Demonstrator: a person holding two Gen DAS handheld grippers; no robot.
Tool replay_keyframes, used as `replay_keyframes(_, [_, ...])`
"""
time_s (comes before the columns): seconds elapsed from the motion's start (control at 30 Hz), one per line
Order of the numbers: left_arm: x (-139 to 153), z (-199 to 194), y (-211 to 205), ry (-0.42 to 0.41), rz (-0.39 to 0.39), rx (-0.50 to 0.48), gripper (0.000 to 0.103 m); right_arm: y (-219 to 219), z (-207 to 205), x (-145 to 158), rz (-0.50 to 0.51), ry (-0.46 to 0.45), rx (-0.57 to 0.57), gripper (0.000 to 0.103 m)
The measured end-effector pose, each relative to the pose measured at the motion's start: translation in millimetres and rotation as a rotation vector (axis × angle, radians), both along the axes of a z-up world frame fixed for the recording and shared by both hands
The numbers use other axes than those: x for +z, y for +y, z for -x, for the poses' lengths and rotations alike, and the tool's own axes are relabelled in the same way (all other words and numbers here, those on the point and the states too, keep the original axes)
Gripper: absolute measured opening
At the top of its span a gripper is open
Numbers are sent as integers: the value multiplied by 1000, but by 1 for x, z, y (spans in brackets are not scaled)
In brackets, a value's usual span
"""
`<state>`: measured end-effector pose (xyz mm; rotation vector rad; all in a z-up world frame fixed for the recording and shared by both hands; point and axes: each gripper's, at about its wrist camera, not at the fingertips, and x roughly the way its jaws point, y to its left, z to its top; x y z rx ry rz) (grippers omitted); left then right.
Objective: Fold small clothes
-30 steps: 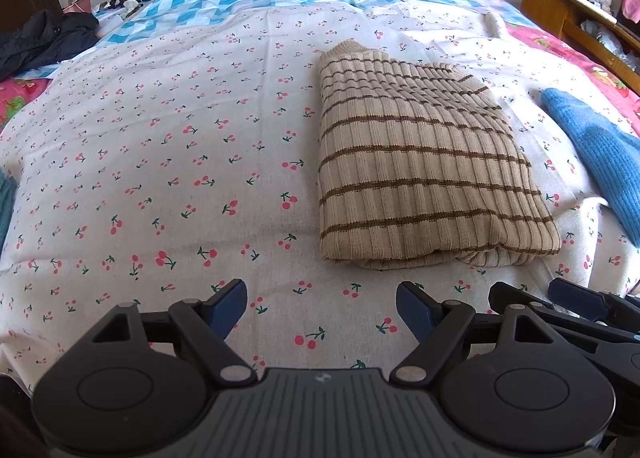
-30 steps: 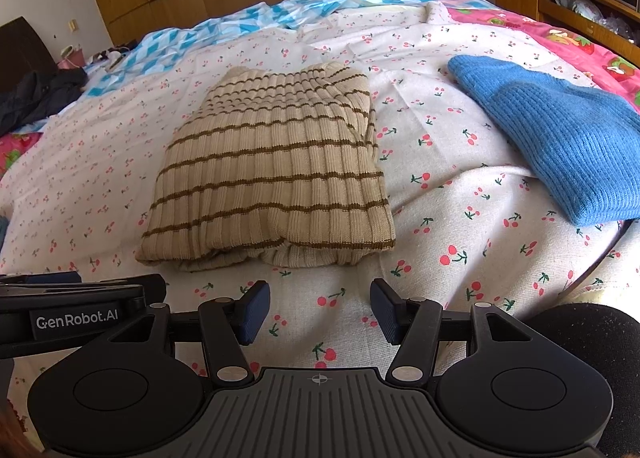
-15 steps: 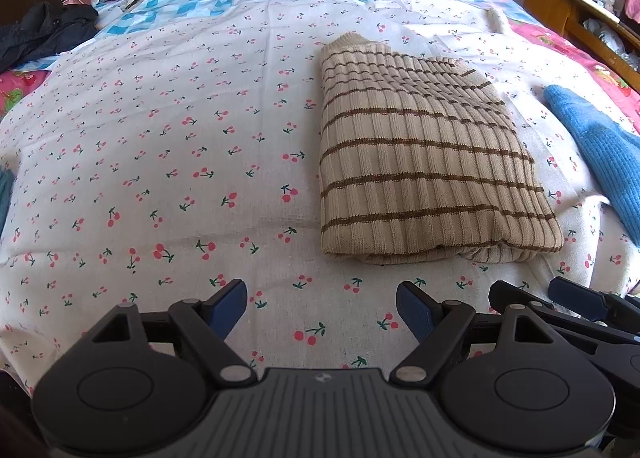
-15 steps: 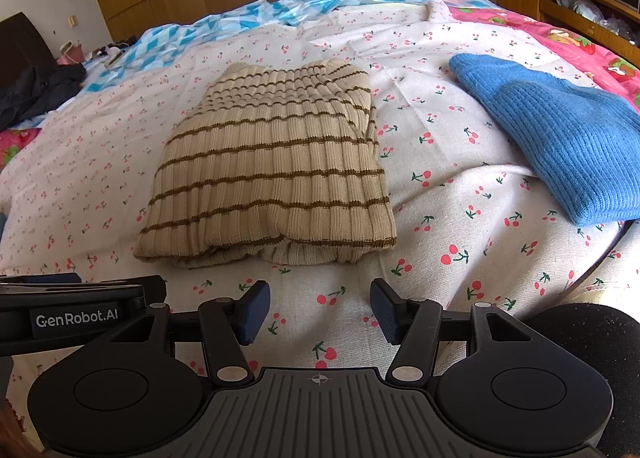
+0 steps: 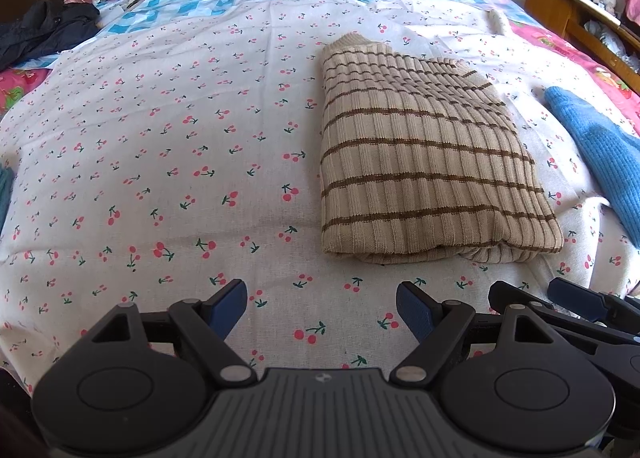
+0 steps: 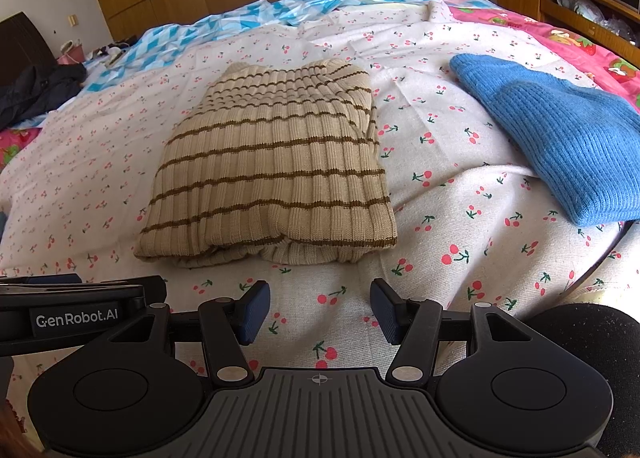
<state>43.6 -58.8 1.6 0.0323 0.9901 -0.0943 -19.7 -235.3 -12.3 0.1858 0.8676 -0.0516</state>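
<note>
One striped sweater (image 5: 424,174), one blue knit (image 6: 560,146)

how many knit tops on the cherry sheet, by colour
beige striped sweater: 1, folded
blue sweater: 1
total: 2
left gripper and right gripper are both open, holding nothing

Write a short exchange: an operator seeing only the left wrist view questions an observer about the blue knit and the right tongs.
Operator: My view cuts off the blue knit. Does it touch the striped sweater?
Observer: No. The right wrist view shows the whole knit, with bare cherry-print sheet between the two.
Operator: And the right tongs?
Observer: Open, with only sheet between the pads, short of the sweater's near edge.
</note>
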Motion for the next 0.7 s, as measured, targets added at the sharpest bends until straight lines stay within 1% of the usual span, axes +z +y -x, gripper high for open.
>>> replay_keyframes(0.7, [2, 1, -1, -8, -4, 0, 84, 0, 1, 0, -1, 0, 0, 56])
